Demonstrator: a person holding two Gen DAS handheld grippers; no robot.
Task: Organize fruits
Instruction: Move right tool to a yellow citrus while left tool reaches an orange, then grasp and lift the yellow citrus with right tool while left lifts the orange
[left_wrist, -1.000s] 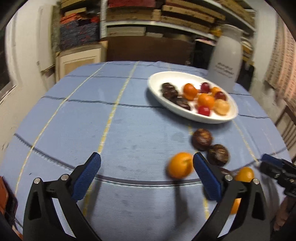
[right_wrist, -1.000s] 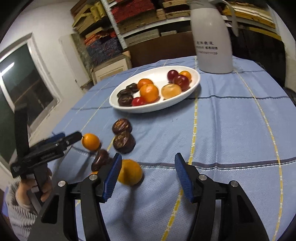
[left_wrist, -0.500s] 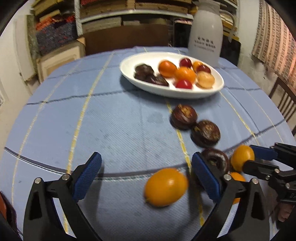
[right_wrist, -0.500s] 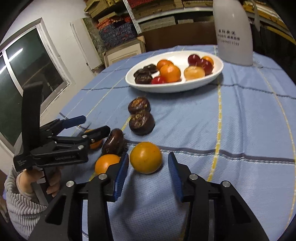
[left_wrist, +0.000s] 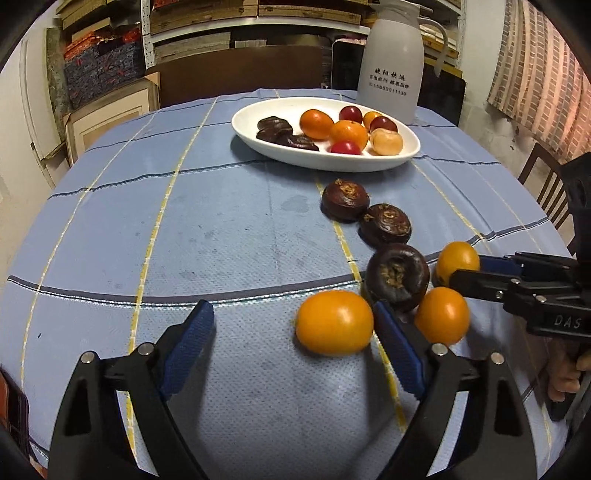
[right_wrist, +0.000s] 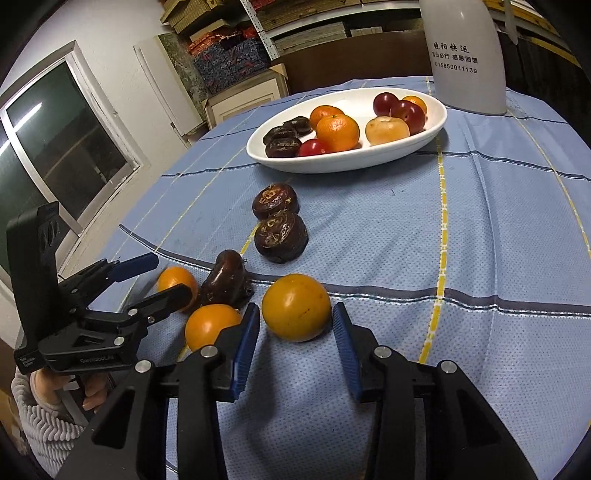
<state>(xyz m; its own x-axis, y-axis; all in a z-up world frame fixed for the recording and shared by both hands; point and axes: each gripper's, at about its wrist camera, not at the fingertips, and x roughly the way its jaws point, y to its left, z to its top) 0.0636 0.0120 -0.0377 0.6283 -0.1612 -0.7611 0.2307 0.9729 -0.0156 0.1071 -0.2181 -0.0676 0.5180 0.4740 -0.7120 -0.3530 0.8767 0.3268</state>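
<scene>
Round orange fruit (right_wrist: 295, 306) lies on the blue checked worktop (right_wrist: 480, 221), well short of the white oval ceramic plate (right_wrist: 369, 162), clamped in the right claw (right_wrist: 295, 325), whose jaws have just been closing. The left claw (left_wrist: 291, 325) is open but has been narrowing and straddles a second orange fruit (left_wrist: 334, 323). Current step, as judged: pick-up. Next move: complete the left grip, lift both fruits and carry them to the plate.

Tall white plastic thermos jug with printed dark characters (left_wrist: 391, 70) stands upright at far edge of surface, which is covered by blue cloth with yellow and dark stripes (left_wrist: 207, 229). Behind: shelves stacked with flat boxes (left_wrist: 207, 33). Dark-framed window (right_wrist: 55, 147) on side wall.
</scene>
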